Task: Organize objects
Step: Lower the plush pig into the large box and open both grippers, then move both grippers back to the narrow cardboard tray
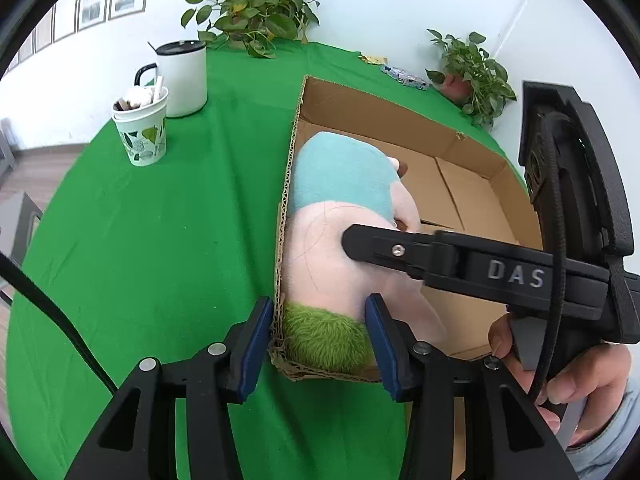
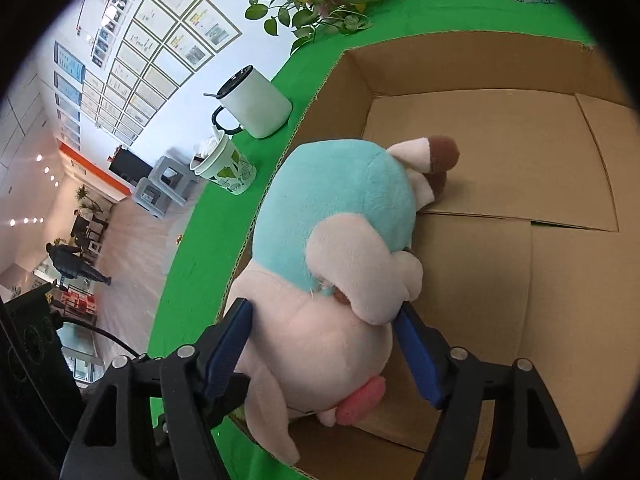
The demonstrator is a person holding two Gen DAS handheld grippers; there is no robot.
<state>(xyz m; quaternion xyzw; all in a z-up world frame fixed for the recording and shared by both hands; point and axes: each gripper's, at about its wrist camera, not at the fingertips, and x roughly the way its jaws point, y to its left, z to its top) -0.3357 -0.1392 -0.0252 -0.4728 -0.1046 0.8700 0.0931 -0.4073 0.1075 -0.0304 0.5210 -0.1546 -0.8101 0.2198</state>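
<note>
A plush toy [image 1: 340,176] with a turquoise back, pale pink body and a green fuzzy end [image 1: 324,340] lies inside an open cardboard box [image 1: 472,200], pressed against its left wall. My left gripper [image 1: 318,344] straddles the box's near corner. One blue pad is outside the wall and the other inside against the green end; whether they press is unclear. In the right wrist view my right gripper [image 2: 324,344] has both pads against the sides of the toy's [image 2: 344,200] pink body. A hand [image 1: 580,376] holds that gripper over the box [image 2: 500,152].
The box stands on a round table under a green cloth [image 1: 160,240]. At the table's far left are a white lidded mug [image 1: 182,78] and a leaf-patterned paper cup [image 1: 142,132]. Potted plants [image 1: 252,8] [image 1: 472,76] and a small packet [image 1: 404,74] line the far edge.
</note>
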